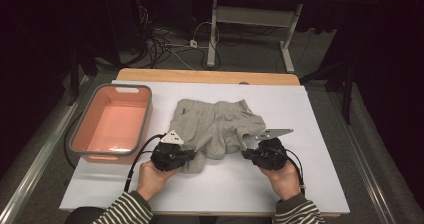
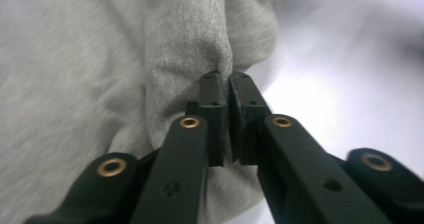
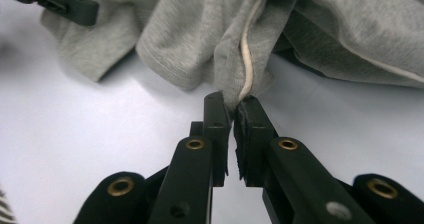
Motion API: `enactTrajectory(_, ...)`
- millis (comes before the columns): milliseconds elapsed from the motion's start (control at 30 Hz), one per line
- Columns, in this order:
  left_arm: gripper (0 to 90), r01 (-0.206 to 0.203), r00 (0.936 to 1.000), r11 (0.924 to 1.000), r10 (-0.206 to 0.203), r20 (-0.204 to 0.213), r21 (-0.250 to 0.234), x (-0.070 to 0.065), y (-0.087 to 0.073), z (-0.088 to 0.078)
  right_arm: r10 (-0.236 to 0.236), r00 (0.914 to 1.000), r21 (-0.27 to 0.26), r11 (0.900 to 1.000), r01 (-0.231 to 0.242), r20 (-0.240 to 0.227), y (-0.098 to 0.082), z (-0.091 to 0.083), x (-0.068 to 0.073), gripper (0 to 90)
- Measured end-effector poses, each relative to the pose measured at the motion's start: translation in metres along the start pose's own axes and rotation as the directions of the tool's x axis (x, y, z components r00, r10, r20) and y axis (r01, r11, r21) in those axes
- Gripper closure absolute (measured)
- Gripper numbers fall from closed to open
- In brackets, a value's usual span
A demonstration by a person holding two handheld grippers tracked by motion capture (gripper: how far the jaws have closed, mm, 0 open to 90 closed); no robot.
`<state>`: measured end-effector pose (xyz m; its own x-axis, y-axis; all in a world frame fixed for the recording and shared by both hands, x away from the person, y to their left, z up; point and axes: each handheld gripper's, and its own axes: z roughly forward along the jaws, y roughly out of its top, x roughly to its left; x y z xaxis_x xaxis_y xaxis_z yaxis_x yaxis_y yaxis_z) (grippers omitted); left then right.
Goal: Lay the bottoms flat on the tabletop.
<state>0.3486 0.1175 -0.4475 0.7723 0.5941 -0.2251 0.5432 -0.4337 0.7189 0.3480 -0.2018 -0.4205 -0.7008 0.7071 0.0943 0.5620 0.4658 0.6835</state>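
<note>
Pinching the crumpled grey knit garment [image 1: 215, 126] with left gripper [image 2: 230, 86] and right gripper [image 3: 234, 109] both clamped on fabric (hems only), lifting evenly, avoiding the salmon plastic basin [image 1: 82, 129]

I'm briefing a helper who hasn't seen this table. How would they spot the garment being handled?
On the white table, right of the pink basin, lies the crumpled grey garment. It is the only cloth there, pinched at its near edge by the left hand-held gripper and the right hand-held gripper, with a cream cord at the right pinch.
</note>
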Motion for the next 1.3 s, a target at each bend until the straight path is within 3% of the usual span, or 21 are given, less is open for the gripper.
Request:
enactTrajectory(133,83.9,-0.033,0.9990,0.9981,0.035,0.029,-0.051,-0.001,0.007,-0.015,0.002,1.0000,-0.030,1.000,-0.001,0.008,-0.007,-0.016,0.005,84.6)
enactTrajectory(267,83.9,-0.011,0.9981,0.9955,0.017,0.060,-0.094,0.004,0.008,-0.029,0.015,0.9998,-0.050,0.999,-0.014,0.011,-0.016,-0.032,0.009,84.6)
enactTrajectory(433,83.7,0.017,0.9989,0.9937,-0.011,0.046,-0.111,0.015,0.010,-0.034,0.057,0.9981,-0.072,0.996,-0.055,0.026,-0.030,-0.050,0.005,84.6)
enactTrajectory(500,83.6,0.030,0.9987,0.9956,-0.027,0.043,-0.089,0.019,0.009,-0.030,0.084,0.9957,-0.067,0.994,-0.081,0.039,-0.036,-0.053,-0.001,84.6)
enactTrajectory(633,80.6,-0.006,0.9999,0.9990,0.005,0.010,0.043,0.019,0.008,-0.005,0.157,0.9856,-0.025,0.987,-0.156,0.063,-0.051,-0.046,-0.020,84.6)
enactTrajectory(800,77.8,-0.009,0.9998,0.9966,0.007,0.021,0.082,0.018,0.009,0.009,0.197,0.9772,0.088,0.975,-0.204,0.078,-0.065,-0.020,-0.035,84.3)
enactTrajectory(867,75.7,-0.013,0.9997,0.9961,0.011,0.022,0.087,0.017,0.008,0.010,0.205,0.9754,0.097,0.972,-0.212,0.081,-0.066,-0.015,-0.038,83.1)
enactTrajectory(1033,73.9,-0.014,0.9994,0.9975,0.011,0.033,0.069,0.016,0.008,0.007,0.191,0.9787,0.054,0.979,-0.195,0.076,-0.062,-0.024,-0.033,70.2)
enactTrajectory(1133,74.0,-0.017,0.9992,0.9980,0.015,0.037,0.061,0.014,0.008,0.005,0.176,0.9817,-0.005,0.984,-0.176,0.073,-0.059,-0.039,-0.025,64.7)
enactTrajectory(1300,75.3,-0.027,0.9981,0.9977,0.024,0.056,0.063,0.012,0.009,0.006,0.151,0.9850,-0.092,0.985,-0.143,0.084,-0.050,-0.053,-0.015,64.0)
